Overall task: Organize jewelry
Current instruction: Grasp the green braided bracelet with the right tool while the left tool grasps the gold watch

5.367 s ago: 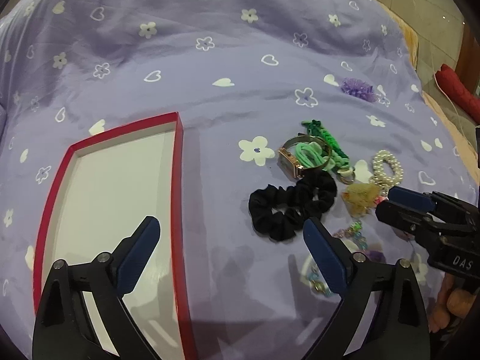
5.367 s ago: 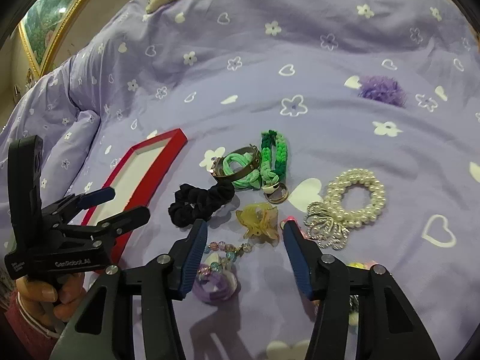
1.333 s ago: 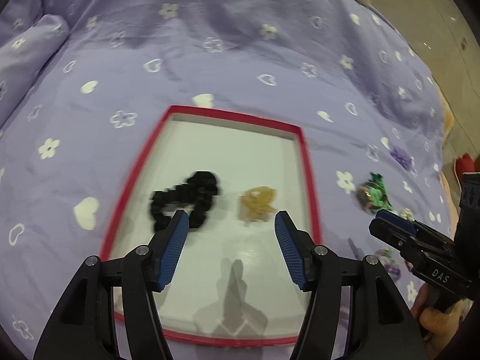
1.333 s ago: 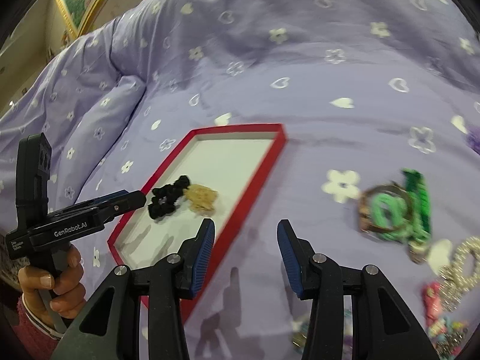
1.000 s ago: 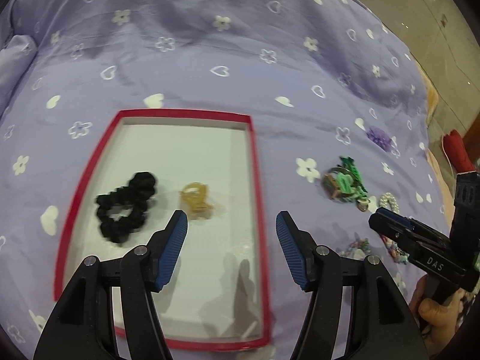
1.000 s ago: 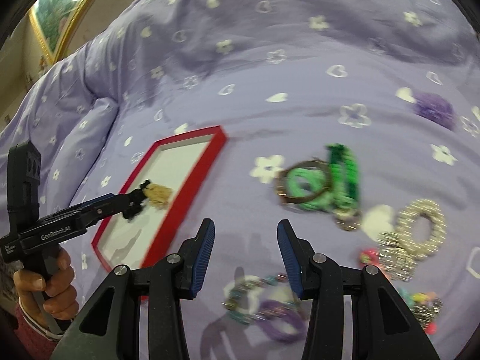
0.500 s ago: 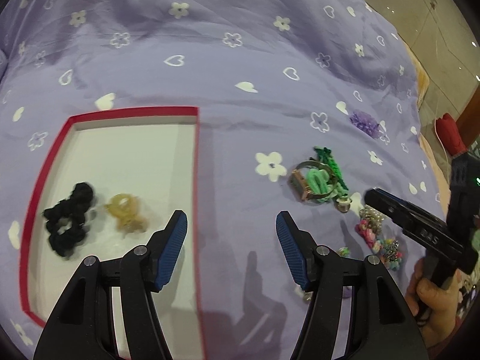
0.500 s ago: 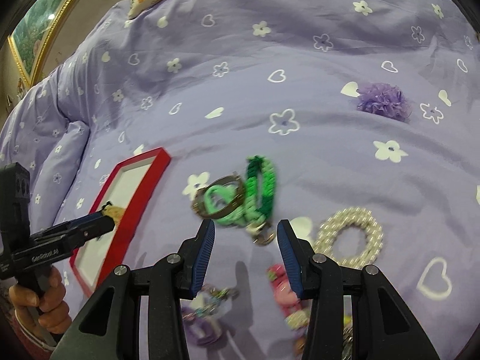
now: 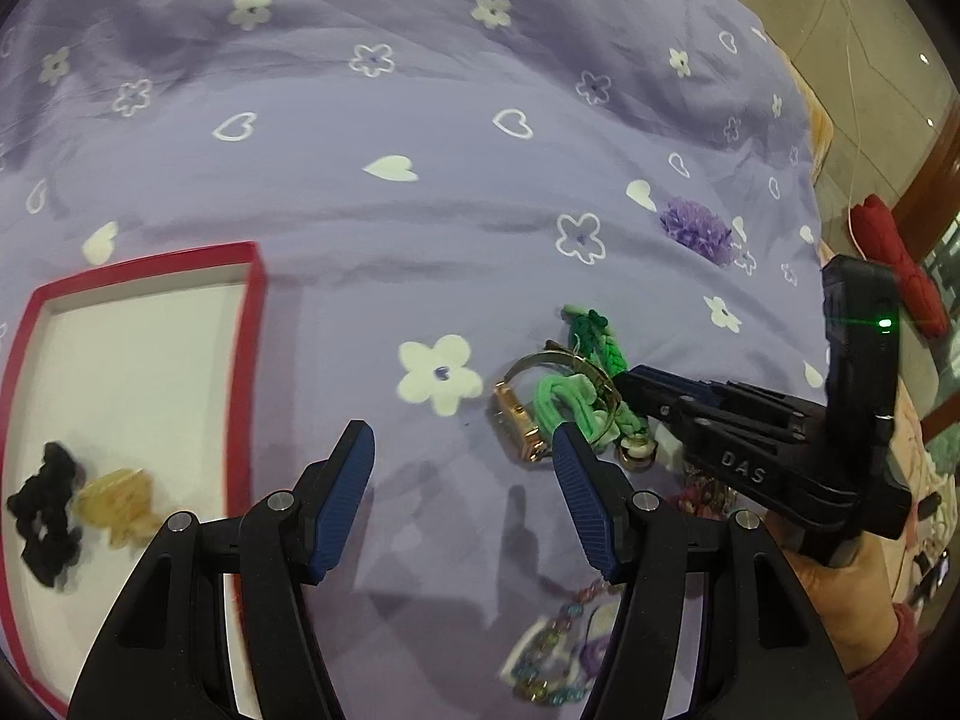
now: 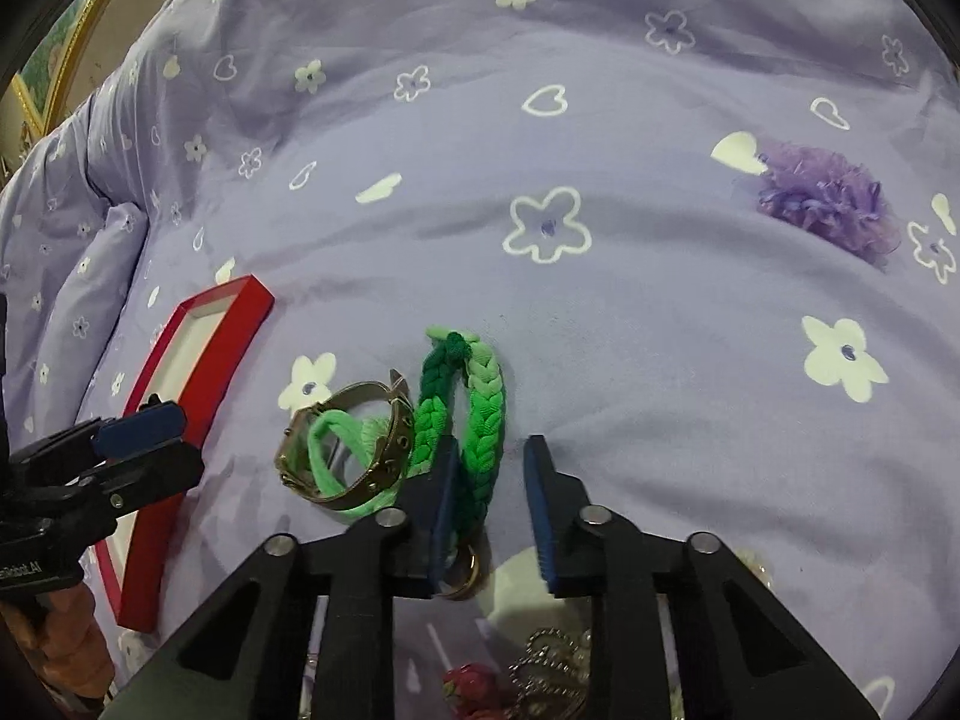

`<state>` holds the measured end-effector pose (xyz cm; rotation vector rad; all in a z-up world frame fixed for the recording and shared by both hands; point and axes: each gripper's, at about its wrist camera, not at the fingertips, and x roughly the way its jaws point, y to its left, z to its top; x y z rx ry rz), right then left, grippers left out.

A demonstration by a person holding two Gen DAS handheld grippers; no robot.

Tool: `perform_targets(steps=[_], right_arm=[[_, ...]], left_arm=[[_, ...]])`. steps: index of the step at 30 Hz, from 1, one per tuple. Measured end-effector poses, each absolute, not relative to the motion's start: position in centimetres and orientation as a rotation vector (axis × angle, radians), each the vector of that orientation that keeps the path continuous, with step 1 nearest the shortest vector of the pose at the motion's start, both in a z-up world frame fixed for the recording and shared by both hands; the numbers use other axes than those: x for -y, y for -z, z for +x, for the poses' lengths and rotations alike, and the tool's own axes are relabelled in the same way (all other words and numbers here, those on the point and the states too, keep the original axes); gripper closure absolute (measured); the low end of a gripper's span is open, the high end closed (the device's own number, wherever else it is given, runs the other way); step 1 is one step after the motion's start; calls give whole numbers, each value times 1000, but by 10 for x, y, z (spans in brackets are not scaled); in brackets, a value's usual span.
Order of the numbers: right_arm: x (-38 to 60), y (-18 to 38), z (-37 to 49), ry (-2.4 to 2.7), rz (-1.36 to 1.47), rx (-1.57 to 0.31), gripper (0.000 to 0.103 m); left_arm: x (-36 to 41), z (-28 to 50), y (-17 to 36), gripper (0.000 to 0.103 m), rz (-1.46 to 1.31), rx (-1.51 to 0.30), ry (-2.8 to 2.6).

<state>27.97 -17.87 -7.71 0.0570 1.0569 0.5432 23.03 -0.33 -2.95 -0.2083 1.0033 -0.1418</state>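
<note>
A red-rimmed white tray lies at the left on the purple bedspread; it holds a black scrunchie and a yellow hair clip. It also shows in the right wrist view. My left gripper is open and empty over the bedspread, between the tray and a bronze watch tangled with a light green band. My right gripper is open, its fingers straddling a braided green bracelet; the bronze watch lies just to its left.
A purple pom-pom lies far right. A beaded bracelet lies near my left gripper. Silver and pink pieces lie under my right gripper. The bed edge and floor are at the right.
Both grippers have swung right, away from the tray toward the jewelry pile. My right gripper has come down over the braided green bracelet. The scrunchie and yellow clip stay in the tray.
</note>
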Motion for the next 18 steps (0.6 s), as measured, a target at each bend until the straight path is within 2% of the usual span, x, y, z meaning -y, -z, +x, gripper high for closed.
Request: perform_targets(steps=[1,8,10,11,14,18], right_arm=[[180,77,280,-556,65,-1057,94],[199,66,276,-544,118,-1038,94],[203,62,275,-537,131,-1029,94],[205,60,274,-535,135,-1024,94],[209,54,271,-536,147,-1011,94],[211,49,267,-545,174,-1000,94]], left_arm=[[5,233,32,42,-206,-1009,146],[22,253,53,43,-194,-1055,175],[23,257,59,55,-194,-1068,176],[23,258,61,66,-201,-1074,181],[20,255,62,82,-223,-1073,200],[19,248,58,85,-232,-1068,210]])
